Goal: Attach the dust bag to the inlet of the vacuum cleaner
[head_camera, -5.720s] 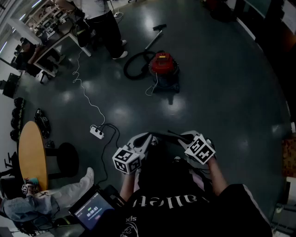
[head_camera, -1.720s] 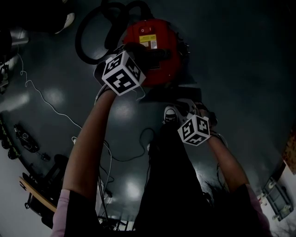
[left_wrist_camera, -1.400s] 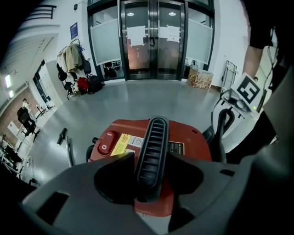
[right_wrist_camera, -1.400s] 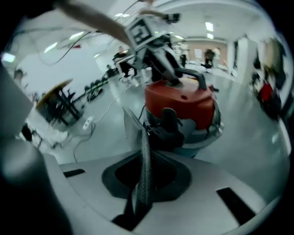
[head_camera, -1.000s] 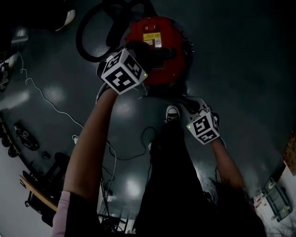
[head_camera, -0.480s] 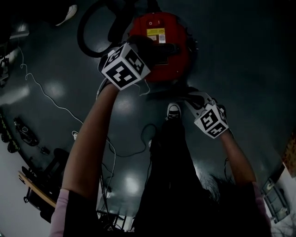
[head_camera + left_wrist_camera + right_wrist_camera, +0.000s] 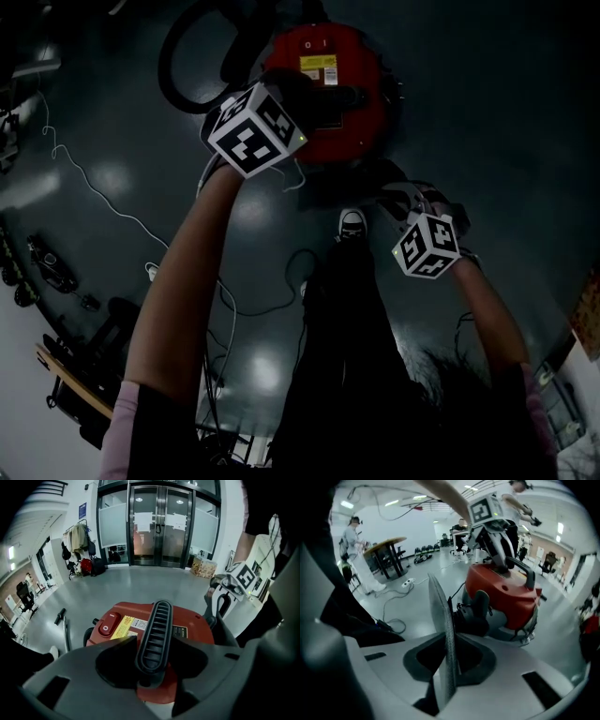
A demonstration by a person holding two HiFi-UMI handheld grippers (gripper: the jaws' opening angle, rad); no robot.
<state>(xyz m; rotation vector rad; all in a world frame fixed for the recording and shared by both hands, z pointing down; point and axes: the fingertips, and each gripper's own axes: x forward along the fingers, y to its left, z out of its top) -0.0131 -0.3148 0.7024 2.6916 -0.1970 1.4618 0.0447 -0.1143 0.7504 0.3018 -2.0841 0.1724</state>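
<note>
Right gripper point(image 7: 447, 656) has rolled over, jaws pinched narrow on the flat grey dust bag point(image 7: 440, 616), now edge-up just short of the red vacuum cleaner point(image 7: 356, 122) on the floor point(image 7: 469, 112). Left gripper point(image 7: 152, 660) clamps the carry handle point(image 7: 154, 630), steadying it. Lining up the bag looks next.

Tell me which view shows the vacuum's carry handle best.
The left gripper view: the ribbed black handle sits central, clamped in the left claw. The right gripper view shows it small atop the red vacuum, beyond the dust bag in the right claw. In the head view the marker cube covers part of it.
</note>
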